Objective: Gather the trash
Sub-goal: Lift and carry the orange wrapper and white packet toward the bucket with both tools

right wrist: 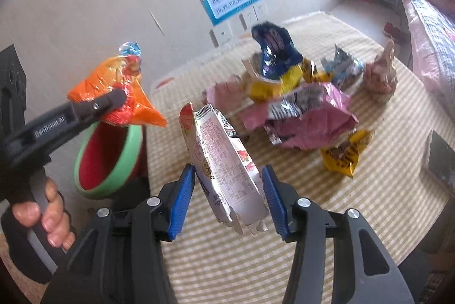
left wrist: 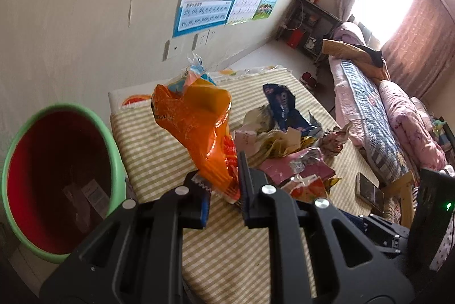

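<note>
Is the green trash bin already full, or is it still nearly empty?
Nearly empty. In the left wrist view the green trash bin shows its bare red inside, with only some pale paper lying at the bottom.
</note>
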The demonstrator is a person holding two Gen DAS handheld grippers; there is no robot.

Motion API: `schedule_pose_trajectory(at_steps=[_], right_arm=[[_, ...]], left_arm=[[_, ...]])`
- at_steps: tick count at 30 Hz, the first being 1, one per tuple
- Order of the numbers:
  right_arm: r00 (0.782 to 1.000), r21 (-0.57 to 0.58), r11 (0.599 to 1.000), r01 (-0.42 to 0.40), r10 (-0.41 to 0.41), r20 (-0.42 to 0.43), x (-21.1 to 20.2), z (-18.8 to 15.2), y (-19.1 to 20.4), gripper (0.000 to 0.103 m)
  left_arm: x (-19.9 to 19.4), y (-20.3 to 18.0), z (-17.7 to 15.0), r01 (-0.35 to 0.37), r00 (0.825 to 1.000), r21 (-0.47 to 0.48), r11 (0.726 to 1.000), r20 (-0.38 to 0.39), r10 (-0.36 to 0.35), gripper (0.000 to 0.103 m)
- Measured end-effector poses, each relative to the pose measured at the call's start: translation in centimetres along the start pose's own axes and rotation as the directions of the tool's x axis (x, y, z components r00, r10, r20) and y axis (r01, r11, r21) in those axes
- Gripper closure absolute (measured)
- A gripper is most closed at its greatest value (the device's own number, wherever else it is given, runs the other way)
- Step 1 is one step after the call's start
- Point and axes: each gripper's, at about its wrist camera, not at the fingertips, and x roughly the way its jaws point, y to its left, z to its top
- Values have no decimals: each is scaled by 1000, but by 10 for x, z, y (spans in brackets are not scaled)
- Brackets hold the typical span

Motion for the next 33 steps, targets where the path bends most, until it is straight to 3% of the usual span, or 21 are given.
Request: schedule_pose_trajectory(at_steps=[33], right_arm=[[999,-74,996,-52,52,4,3,17,55,55]], left_arm=[[-20,33,-1,-37,998,-53,998,53,40,87]])
